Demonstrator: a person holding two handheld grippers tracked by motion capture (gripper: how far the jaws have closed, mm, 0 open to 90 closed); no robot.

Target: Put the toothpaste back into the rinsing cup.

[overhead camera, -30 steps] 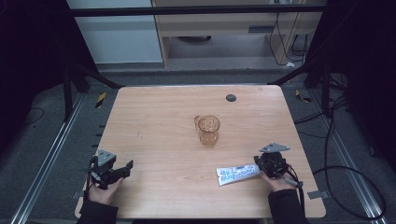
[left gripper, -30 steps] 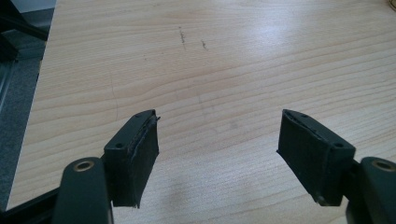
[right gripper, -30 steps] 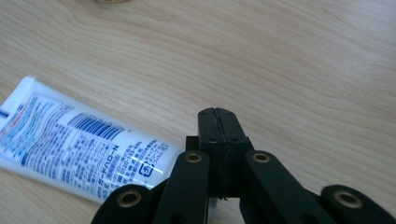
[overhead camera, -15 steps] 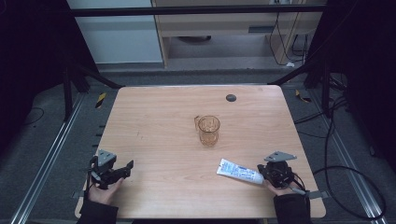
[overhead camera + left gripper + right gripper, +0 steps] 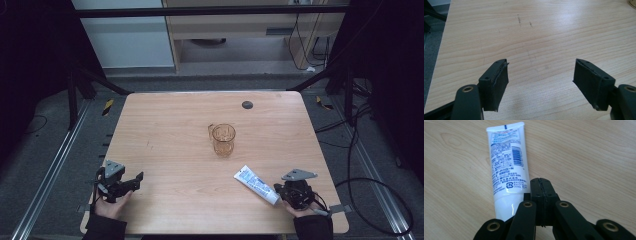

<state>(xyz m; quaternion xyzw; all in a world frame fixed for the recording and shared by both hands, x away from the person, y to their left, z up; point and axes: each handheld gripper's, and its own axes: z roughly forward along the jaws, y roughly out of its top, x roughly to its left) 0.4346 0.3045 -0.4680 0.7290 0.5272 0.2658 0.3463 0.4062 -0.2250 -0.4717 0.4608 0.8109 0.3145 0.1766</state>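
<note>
One tube, one glass mug, one table.

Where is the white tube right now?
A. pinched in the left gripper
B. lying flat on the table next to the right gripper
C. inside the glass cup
B: the white tube lies flat on the table, beside the right gripper, whose jaws are shut on nothing.
</note>
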